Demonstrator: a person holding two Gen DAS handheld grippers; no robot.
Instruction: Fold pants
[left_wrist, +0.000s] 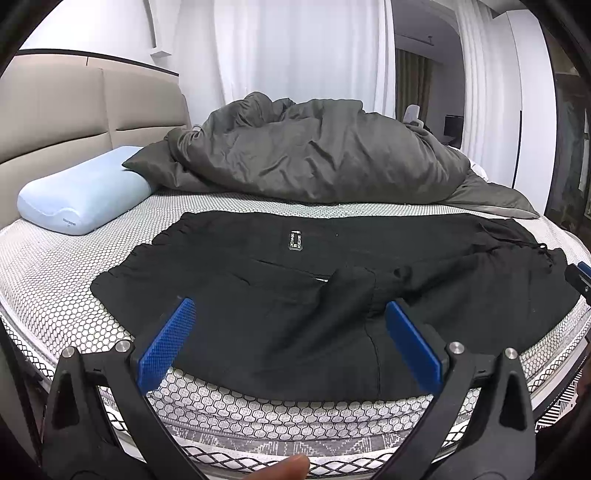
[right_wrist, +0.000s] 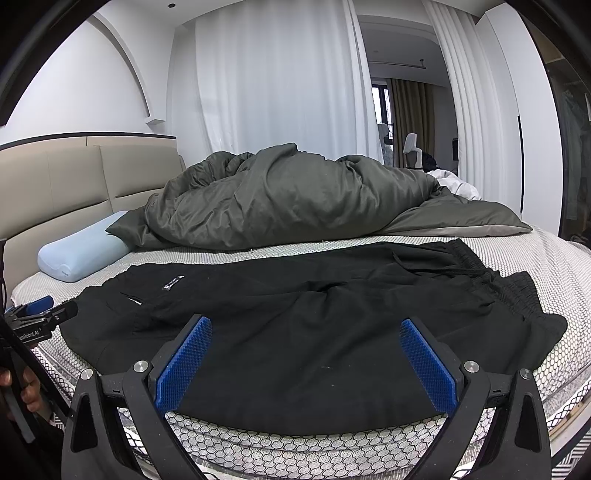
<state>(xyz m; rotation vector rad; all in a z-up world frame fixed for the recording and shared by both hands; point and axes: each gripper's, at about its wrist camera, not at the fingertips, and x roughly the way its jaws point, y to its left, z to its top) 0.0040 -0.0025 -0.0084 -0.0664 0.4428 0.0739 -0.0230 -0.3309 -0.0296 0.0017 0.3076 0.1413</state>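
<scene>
Black pants (left_wrist: 295, 295) lie spread across the bed's near side, legs to the left, elastic waistband with drawstring to the right (right_wrist: 480, 273). A small label (left_wrist: 294, 239) shows on the fabric. My left gripper (left_wrist: 290, 306) is open and empty, hovering over the pants' near edge at the leg end. My right gripper (right_wrist: 306, 325) is open and empty over the near edge, closer to the waistband. The right gripper's tip shows at the left view's right edge (left_wrist: 581, 278), and the left gripper shows at the right view's left edge (right_wrist: 40, 314).
The mattress (left_wrist: 55, 280) has a white honeycomb-pattern cover. A light blue pillow (left_wrist: 85, 192) lies at the left by the beige headboard (left_wrist: 74, 118). A bunched dark grey duvet (left_wrist: 314, 155) lies behind the pants. White curtains (right_wrist: 277, 81) hang beyond.
</scene>
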